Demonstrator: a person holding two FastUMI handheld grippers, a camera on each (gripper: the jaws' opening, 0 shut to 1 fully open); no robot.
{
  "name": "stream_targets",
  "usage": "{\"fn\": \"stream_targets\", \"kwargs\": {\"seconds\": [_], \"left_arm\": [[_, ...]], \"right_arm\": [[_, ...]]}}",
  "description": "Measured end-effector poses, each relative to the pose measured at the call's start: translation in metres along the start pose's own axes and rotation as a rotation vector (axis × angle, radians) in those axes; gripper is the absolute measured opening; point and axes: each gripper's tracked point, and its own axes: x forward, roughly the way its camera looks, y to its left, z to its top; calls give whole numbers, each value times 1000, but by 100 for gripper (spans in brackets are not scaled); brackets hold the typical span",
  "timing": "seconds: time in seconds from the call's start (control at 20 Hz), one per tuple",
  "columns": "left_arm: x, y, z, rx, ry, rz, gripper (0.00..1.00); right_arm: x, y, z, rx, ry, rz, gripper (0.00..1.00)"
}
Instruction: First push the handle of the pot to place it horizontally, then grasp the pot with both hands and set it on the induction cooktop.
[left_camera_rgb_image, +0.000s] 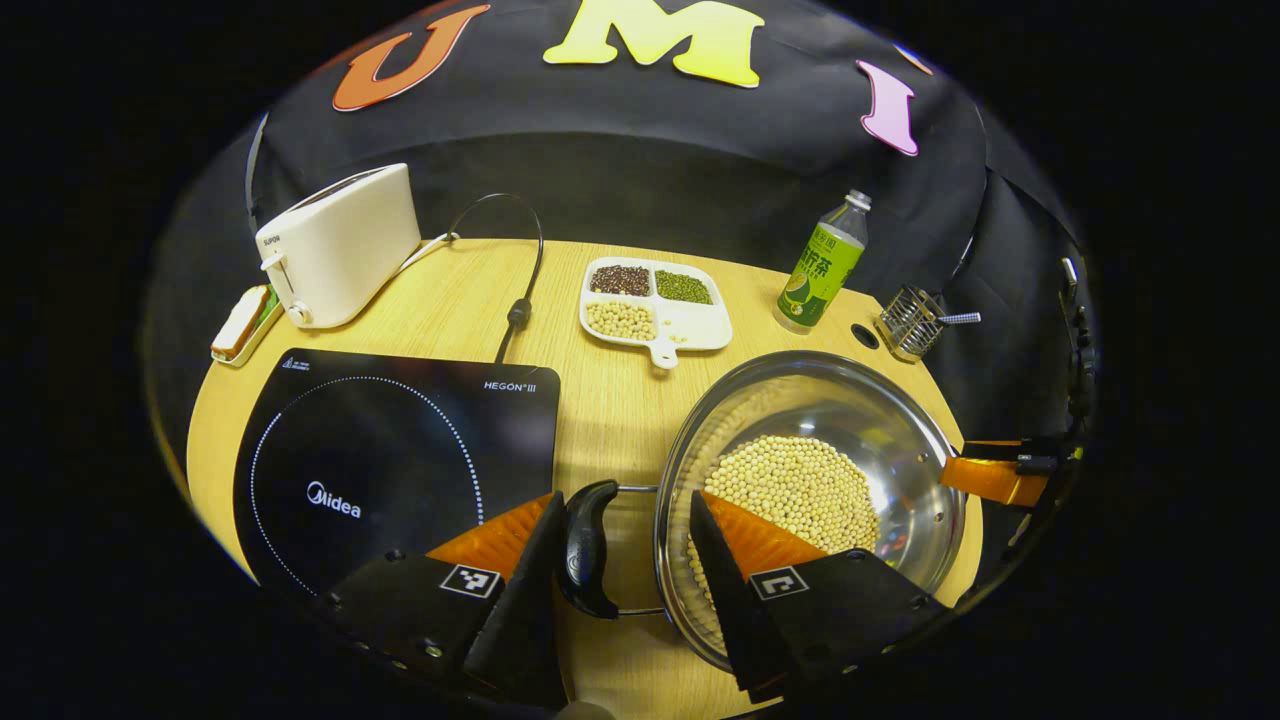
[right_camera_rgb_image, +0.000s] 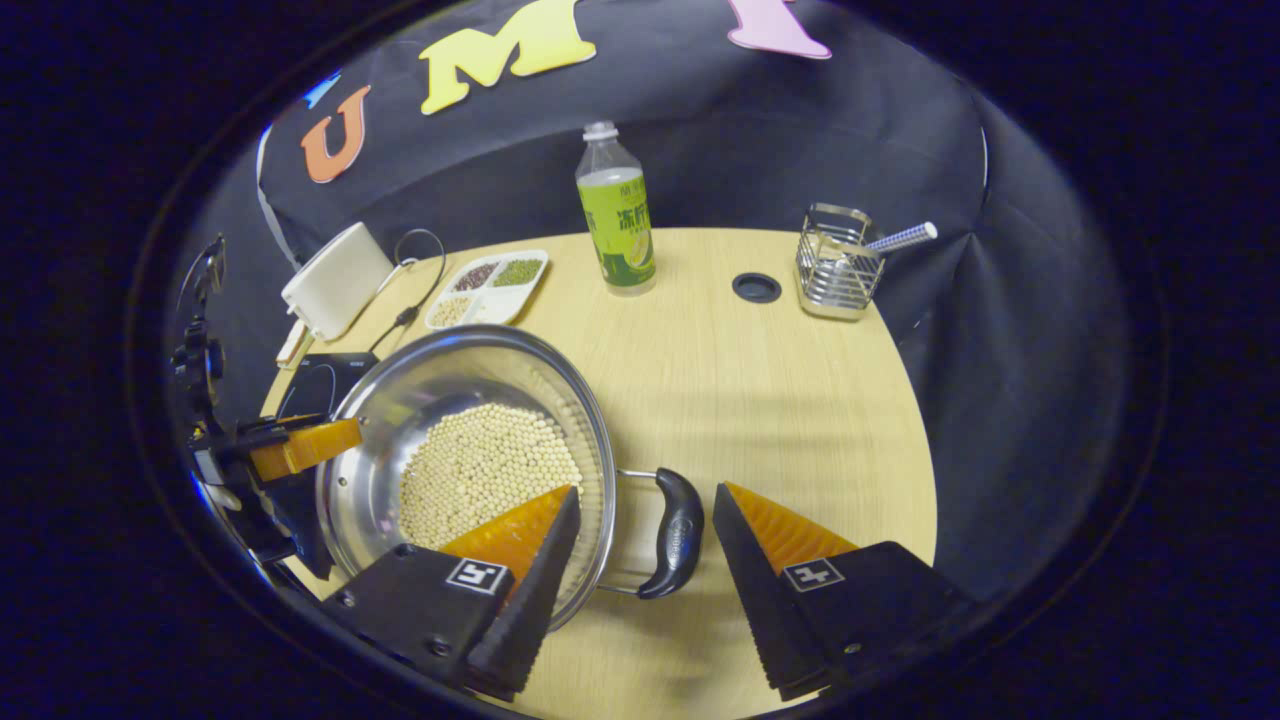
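both claws (left_camera_rgb_image: 622, 535) (right_camera_rgb_image: 645, 525) wide around pot handles (left_camera_rgb_image: 588, 548)

Bare table (right_camera_rgb_image: 780, 400) right of pot (right_camera_rgb_image: 470, 440) — induction cooktop (left_camera_rgb_image: 400, 450) unobstructed

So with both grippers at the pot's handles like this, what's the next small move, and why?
Probably shut both grippers. The left gripper and right gripper are open, each straddling a black side handle of the pot of beans, not yet pressing it. The pot sits on the table beside the induction cooktop, so a firm grip comes before lifting.
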Motion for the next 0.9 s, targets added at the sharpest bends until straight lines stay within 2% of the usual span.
{"fn": "stream_targets", "kwargs": {"seconds": [0.05, 0.15, 0.2, 0.3, 0.35, 0.4, 0.45, 0.5, 0.55, 0.6, 0.65, 0.7, 0.75, 0.8, 0.85, 0.9], "left_arm": [[0, -2, 0, 7, 4, -2, 77], [1, -1, -1, 23, 13, 3, 78], [1, -2, -3, 26, 17, 7, 78], [3, 4, -4, 47, 32, 34, 78], [0, 5, -4, 50, 28, 43, 64], [5, 4, -4, 51, 31, 47, 83], [2, 3, -5, 52, 31, 47, 68], [3, 3, -4, 52, 32, 45, 68], [4, 4, -3, 50, 25, 44, 82], [2, 8, -3, 49, 18, 56, 67], [2, 7, -2, 47, 14, 57, 63], [3, 6, -2, 56, 9, 63, 75], [3, 7, 0, 66, 1, 72, 64], [1, 7, 4, 73, -19, 79, 74], [0, 6, 10, 77, -46, 75, 64], [-3, 5, 16, 87, -73, 68, 63]], "right_arm": [[7, 2, -5, 5, 30, 0, 77], [15, -6, -6, 26, 32, -50, 72], [10, -5, -6, 15, 39, -58, 65], [9, -6, -9, -14, 66, -70, 64], [9, -6, -7, -10, 74, -82, 63], [11, -6, -8, -12, 76, -90, 64], [12, -6, -9, -10, 77, -96, 64], [9, -5, -8, -6, 78, -99, 63], [10, -5, -7, -9, 70, -98, 63], [9, -4, -7, -11, 62, -95, 61], [7, -4, -7, -17, 49, -97, 60], [7, -5, -7, -30, 39, -99, 57], [7, -5, -7, -27, 25, -99, 57], [6, -4, -6, -24, 11, -96, 56], [4, -5, -4, -27, -10, -98, 56], [2, -4, -4, -35, -23, -93, 55]]}}
